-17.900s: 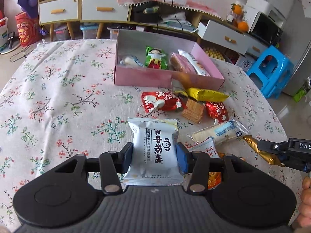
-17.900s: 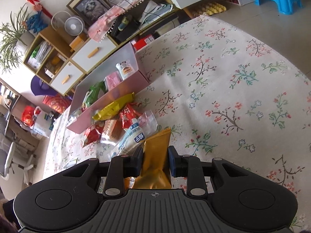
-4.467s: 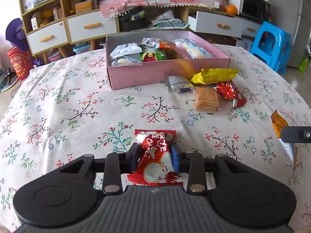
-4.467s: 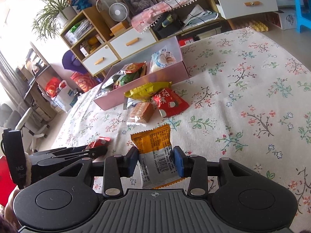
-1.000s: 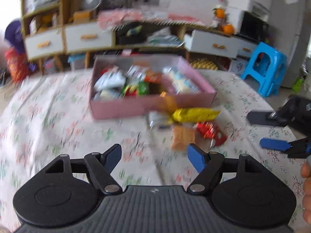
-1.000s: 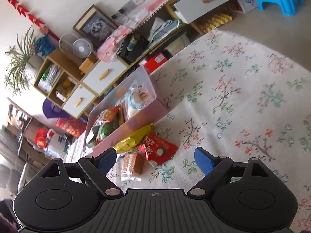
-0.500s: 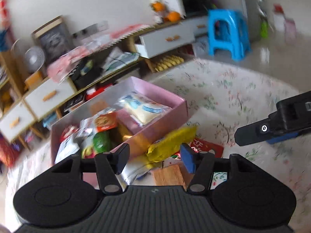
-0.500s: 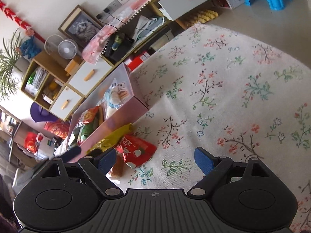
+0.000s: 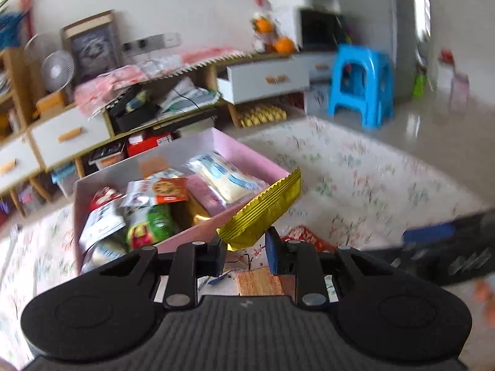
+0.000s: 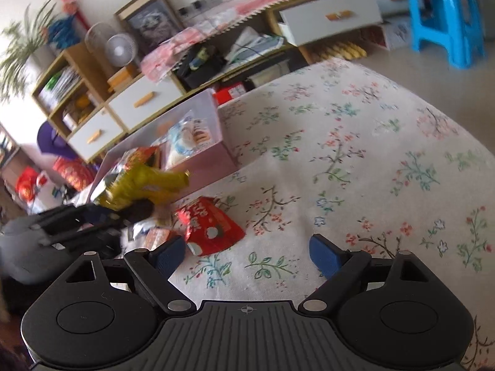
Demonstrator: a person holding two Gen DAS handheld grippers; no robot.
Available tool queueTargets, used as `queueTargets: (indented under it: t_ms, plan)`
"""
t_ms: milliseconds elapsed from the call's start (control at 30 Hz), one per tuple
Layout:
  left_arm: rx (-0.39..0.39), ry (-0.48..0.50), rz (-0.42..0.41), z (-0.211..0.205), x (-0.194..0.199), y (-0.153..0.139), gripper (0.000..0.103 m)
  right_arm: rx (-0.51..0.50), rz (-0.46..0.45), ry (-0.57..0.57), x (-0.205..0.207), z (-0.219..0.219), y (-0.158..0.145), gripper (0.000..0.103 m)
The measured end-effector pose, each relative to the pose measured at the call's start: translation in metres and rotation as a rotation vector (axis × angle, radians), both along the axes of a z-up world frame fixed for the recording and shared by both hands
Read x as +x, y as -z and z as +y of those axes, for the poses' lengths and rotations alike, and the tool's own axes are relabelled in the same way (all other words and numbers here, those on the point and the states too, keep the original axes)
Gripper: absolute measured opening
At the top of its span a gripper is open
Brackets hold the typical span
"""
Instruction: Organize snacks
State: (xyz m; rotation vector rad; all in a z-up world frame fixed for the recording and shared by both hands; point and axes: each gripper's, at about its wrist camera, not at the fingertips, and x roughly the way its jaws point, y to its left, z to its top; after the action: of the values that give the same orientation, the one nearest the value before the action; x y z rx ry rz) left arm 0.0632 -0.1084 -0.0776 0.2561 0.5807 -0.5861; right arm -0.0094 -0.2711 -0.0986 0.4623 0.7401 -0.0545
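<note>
My left gripper is shut on one end of a yellow snack packet and holds it lifted, tilted up to the right, just in front of the pink box. The box holds several snack packets. The right wrist view shows the same yellow packet held by the left gripper near the box. My right gripper is open and empty above the floral tablecloth. A red packet lies just ahead of its left finger.
A biscuit packet and a red packet lie on the cloth below the left gripper. The right gripper shows at the right. Cabinets and a blue stool stand beyond the table.
My left gripper has closed on the yellow packet and lifted it off the table toward the box. My right gripper has stayed open and shifted slightly.
</note>
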Motion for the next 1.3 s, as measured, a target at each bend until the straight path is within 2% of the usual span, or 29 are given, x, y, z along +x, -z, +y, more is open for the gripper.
queueTargets:
  t_ms: [100, 167, 300, 500, 633, 767, 867, 900, 967, 1000, 1067, 1100, 1133, 1200, 1300]
  plan:
    - [-0.115, -0.047, 0.017, 0.023, -0.012, -0.017, 0.024, -0.076, -0.018, -0.052, 0.000, 0.011, -0.002, 0.089]
    - [-0.174, -0.079, 0.027, 0.041, -0.024, -0.024, 0.024, -0.068, -0.017, -0.078, 0.002, 0.013, 0.000, 0.089]
    - [-0.280, -0.152, 0.113, 0.071, -0.040, -0.018, 0.024, -0.099, -0.019, -0.104, 0.007, 0.020, 0.002, 0.089]
    - [-0.242, -0.242, 0.230, 0.089, -0.044, 0.017, 0.023, -0.159, -0.035, -0.134, 0.029, 0.028, 0.004, 0.089]
    - [-0.214, -0.247, 0.190, 0.091, -0.044, 0.014, 0.021, -0.221, -0.035, -0.169, 0.044, 0.036, 0.009, 0.088]
    - [-0.204, -0.262, 0.179, 0.091, -0.038, 0.013, 0.021, -0.210, -0.029, -0.180, 0.059, 0.038, 0.012, 0.086]
    - [-0.218, -0.275, 0.176, 0.094, -0.033, 0.014, 0.021, -0.209, -0.019, -0.193, 0.067, 0.040, 0.017, 0.072]
    - [-0.223, -0.285, 0.173, 0.094, -0.034, 0.016, 0.022, -0.203, -0.012, -0.196, 0.069, 0.040, 0.019, 0.063]
    - [-0.225, -0.303, 0.176, 0.096, -0.031, 0.020, 0.026, -0.205, -0.024, -0.193, 0.067, 0.040, 0.020, 0.053]
    - [-0.229, -0.305, 0.178, 0.095, -0.028, 0.022, 0.029, -0.207, -0.027, -0.193, 0.065, 0.041, 0.019, 0.037]
    - [-0.240, -0.306, 0.179, 0.094, -0.025, 0.024, 0.036, -0.175, -0.030, -0.184, 0.058, 0.039, 0.018, 0.037]
    - [-0.240, -0.310, 0.185, 0.093, -0.020, 0.025, 0.046, -0.159, -0.034, -0.179, 0.054, 0.038, 0.017, 0.037]
    - [-0.237, -0.316, 0.186, 0.091, -0.017, 0.026, 0.052, -0.145, -0.036, -0.172, 0.051, 0.036, 0.017, 0.036]
    - [-0.234, -0.307, 0.174, 0.087, -0.012, 0.025, 0.056, -0.117, -0.043, -0.153, 0.045, 0.032, 0.015, 0.036]
    - [-0.208, -0.330, 0.191, 0.080, -0.002, 0.028, 0.070, -0.086, -0.047, -0.142, 0.038, 0.028, 0.013, 0.036]
